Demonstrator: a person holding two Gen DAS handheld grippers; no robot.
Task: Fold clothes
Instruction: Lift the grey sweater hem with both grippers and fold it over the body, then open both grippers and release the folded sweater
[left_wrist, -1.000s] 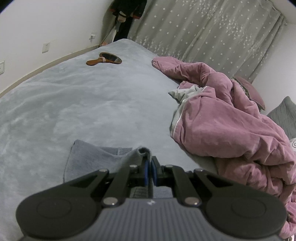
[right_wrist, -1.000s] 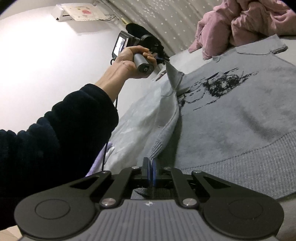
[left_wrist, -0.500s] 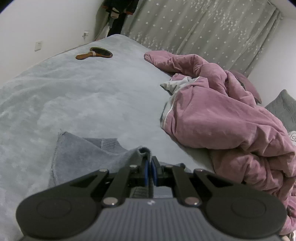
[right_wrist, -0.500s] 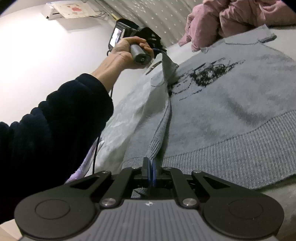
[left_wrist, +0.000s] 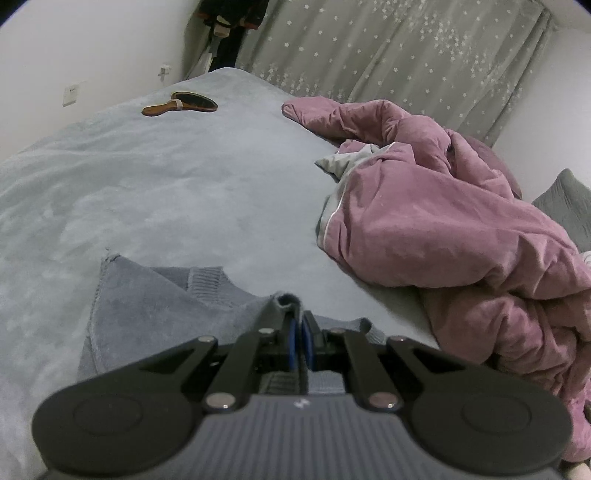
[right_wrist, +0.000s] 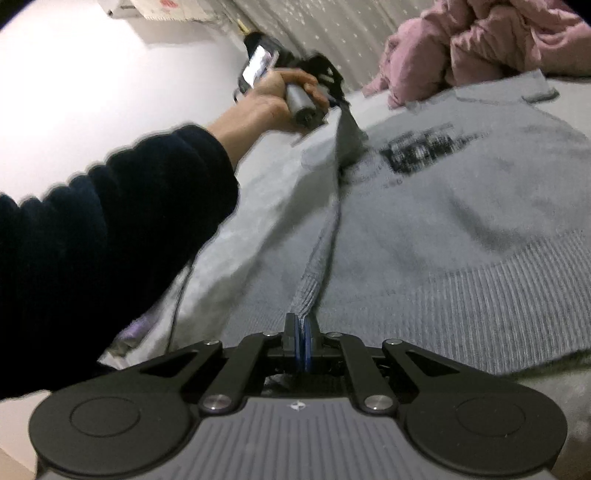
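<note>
Pinching one sweater (right_wrist: 461, 206), two gripper units: left gripper (left_wrist: 300, 338), right gripper (right_wrist: 303, 341).

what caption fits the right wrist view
Both tools, right and left, pinch a grey sweater's side edge, lifting it to fold.

At the bottom centre, a fold of the grey sweater (left_wrist: 155, 306) is clamped by the left gripper (left_wrist: 300, 334); a pink quilt (left_wrist: 443, 221) is heaped at right.

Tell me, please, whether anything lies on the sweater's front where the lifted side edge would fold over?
Nothing visible does. Both claws, left and right, are shut on the sweater edge, and its printed front is bare. The pink duvet lies beyond the collar.
</note>
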